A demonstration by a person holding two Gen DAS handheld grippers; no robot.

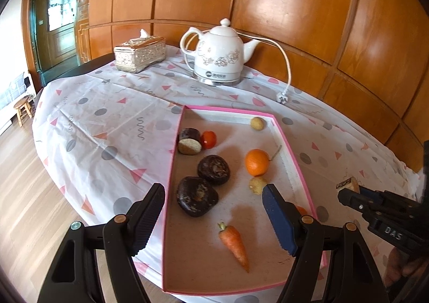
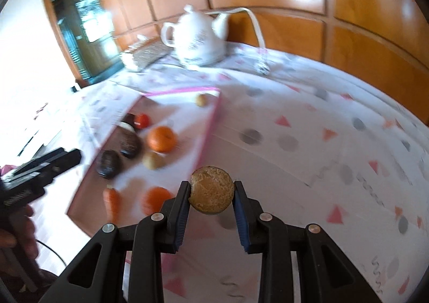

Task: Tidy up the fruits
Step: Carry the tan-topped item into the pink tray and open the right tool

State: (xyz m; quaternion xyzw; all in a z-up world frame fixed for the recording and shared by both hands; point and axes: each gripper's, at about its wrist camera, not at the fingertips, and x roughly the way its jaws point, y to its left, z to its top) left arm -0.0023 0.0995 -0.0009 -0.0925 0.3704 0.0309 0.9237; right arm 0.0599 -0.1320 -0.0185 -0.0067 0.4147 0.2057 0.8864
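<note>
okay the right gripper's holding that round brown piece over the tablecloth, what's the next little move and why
Probably carry it left, over the pink rim of the tray, then lower it onto a bare patch. The right gripper is shut on the round brown piece, which hangs above the tablecloth just outside the tray, where the oranges, carrot and dark pieces already lie.

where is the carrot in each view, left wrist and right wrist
Left wrist: the carrot lies low and centre in the pink-rimmed box, between the open left gripper's fingers.
Right wrist: the carrot is lower left, blurred, near the box's near corner.
Shared landmark: the white kettle at the table's far side.
</note>
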